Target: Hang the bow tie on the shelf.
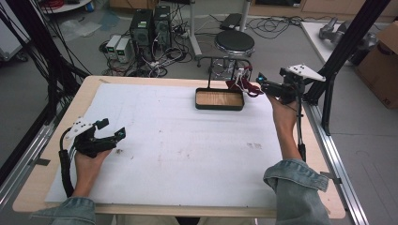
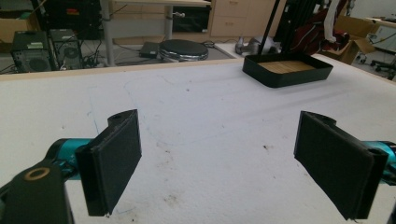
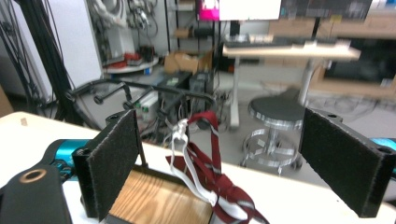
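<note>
Right gripper point(image 1: 261, 79) jaws apart, far right by dark red and white striped cloth point(image 3: 219, 182) hung over black wood-bottomed tray point(image 1: 219, 107) | left gripper point(image 1: 112, 129) jaws apart, near left, holding nothing | step: probably about to grab cloth | next: close jaws on it

Two black grippers and blue denim sleeves

The person is wearing denim sleeves point(image 1: 295, 180) with the cuffs rolled up. The left gripper point(image 1: 111, 131) is wearing a white three-cornered plate on top, and a thick black cable is trailing from it. The right gripper point(image 1: 261, 80) is carrying a grey plate. Each one's jaws are showing flat, fuzzy black pads point(image 2: 112, 161), teal parts behind and a brass ring.
</note>
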